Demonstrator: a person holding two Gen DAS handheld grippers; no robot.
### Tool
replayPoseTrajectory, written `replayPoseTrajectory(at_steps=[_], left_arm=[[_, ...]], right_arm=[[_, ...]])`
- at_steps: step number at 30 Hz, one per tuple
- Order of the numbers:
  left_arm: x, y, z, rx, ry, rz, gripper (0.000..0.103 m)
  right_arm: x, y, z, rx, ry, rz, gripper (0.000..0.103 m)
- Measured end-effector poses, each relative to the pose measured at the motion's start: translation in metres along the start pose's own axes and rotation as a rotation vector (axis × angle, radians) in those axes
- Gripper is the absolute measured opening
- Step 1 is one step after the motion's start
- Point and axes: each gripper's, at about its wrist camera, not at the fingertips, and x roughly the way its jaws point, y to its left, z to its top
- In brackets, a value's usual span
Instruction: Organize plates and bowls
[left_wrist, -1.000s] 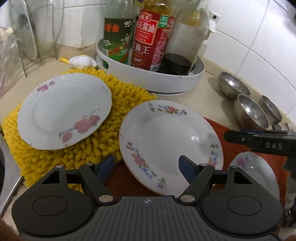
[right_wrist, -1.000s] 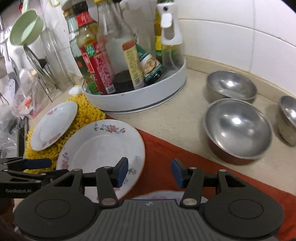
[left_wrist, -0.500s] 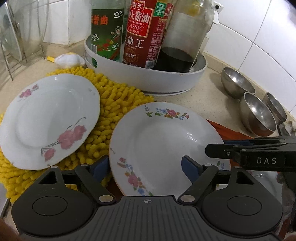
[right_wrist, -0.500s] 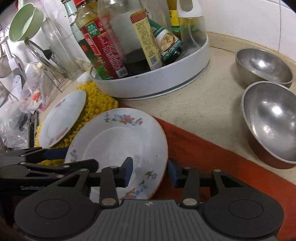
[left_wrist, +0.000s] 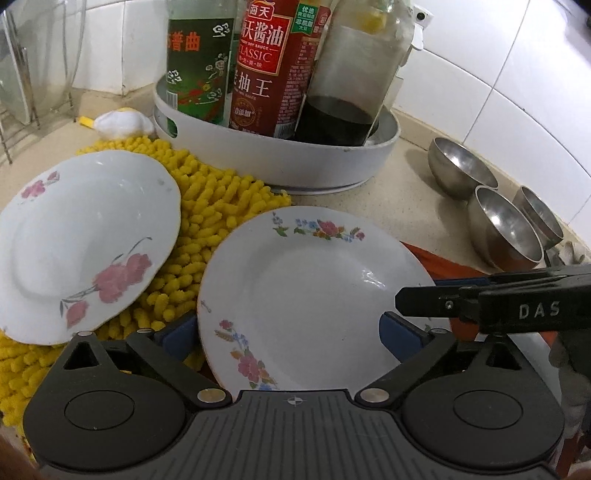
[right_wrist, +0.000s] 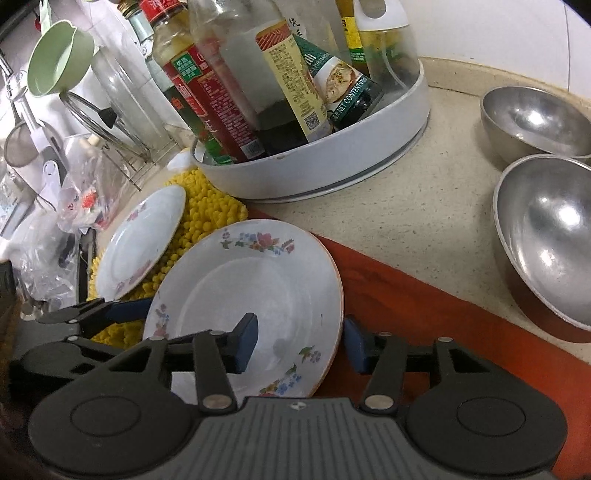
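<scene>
Here, both spread tools flank the flowered plate (left_wrist: 314, 299) on the worktop: right tool (right_wrist: 299, 343) straddles its right rim, nearer; left tool (left_wrist: 288, 338) brackets its near edge.

Two floral plates (left_wrist: 314, 295) (left_wrist: 81, 240), three steel bowls (left_wrist: 458, 170) (left_wrist: 506, 229) (left_wrist: 539, 214), one yellow mat (left_wrist: 218, 206), one bottle tray (left_wrist: 280, 162).

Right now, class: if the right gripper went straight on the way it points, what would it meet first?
Probably the rim of the floral plate: the right gripper is open and already straddles that edge. Beyond lies the white bottle tray, though depth is uncertain.
</scene>
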Motion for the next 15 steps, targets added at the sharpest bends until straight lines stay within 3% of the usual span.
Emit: replayPoseTrajectory(at_steps=[3, 10, 15], left_arm=[[-0.003, 0.0017, -0.0011, 0.004, -0.005, 0.007, 0.094], [-0.0093, 0.0075, -0.0005, -0.031, -0.011, -0.008, 0.092], [-0.0103, 0.0088, -0.0051, -0.002, -0.013, -0.013, 0.089]], right_arm=[[0.001, 0.0055, -0.0015, -0.035, -0.005, -0.024, 0.045], [-0.0034, 0.0045, -0.0032, 0.014, 0.003, -0.02, 0.044], [-0.0067, 0.001, -0.0018, 0.037, -0.017, 0.003, 0.044]])
